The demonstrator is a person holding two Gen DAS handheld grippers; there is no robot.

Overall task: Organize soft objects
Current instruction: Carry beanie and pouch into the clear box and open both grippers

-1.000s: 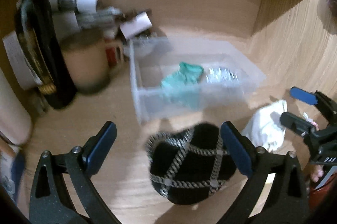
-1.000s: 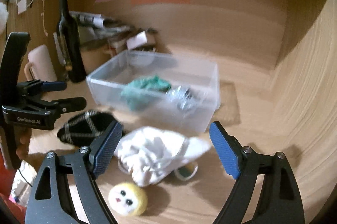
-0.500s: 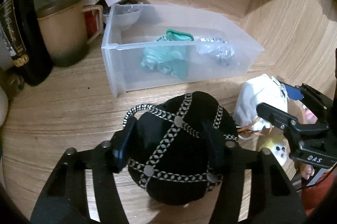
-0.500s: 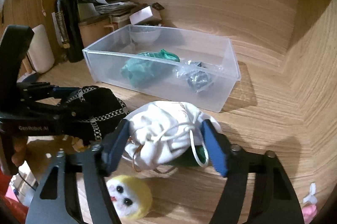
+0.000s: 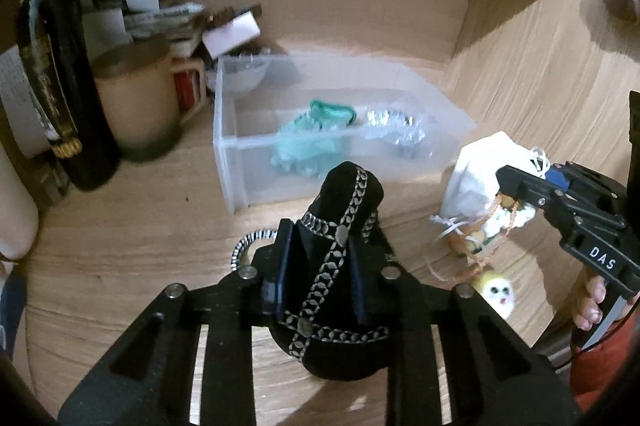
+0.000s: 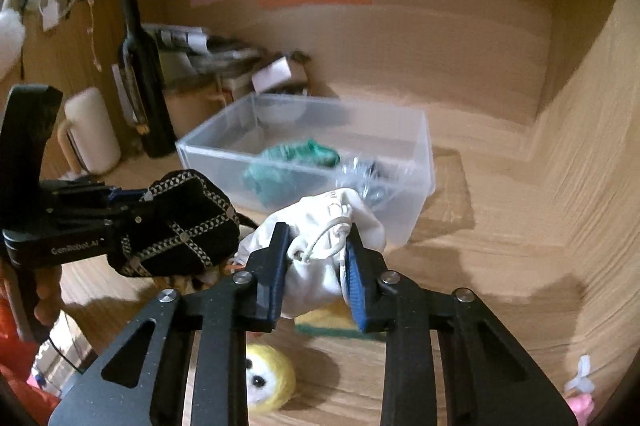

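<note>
My left gripper is shut on a black pouch with silver chain trim and holds it above the wooden desk; the pouch also shows in the right wrist view. My right gripper is shut on a white drawstring bag, lifted off the desk, also seen in the left wrist view. A clear plastic bin lies beyond both, holding a teal cloth and a crinkly clear packet.
A yellow plush ball with a face lies on the desk below the right gripper, beside a green-edged sponge. A dark wine bottle, a tan mug, rolled papers and a box stand at the back left. Wooden walls enclose the right side.
Both grippers closed from open: the left on the black pouch, the right on the white bag. Both items have since been lifted off the desk toward the bin.
</note>
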